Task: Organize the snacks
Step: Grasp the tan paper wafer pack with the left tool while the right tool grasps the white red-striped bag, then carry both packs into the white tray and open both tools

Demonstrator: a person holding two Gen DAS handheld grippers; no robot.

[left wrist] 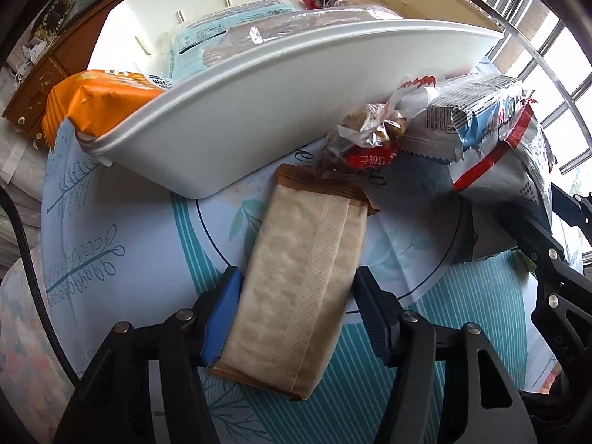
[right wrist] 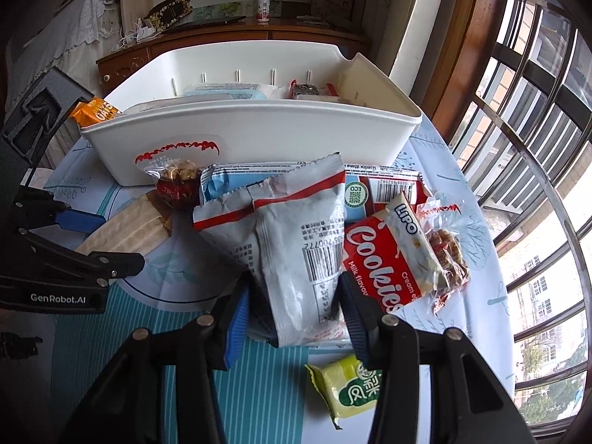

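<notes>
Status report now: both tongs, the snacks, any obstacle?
Left tongs around tan packet. Right tongs around grey packet. White bin ahead, snack pile before it.
</notes>
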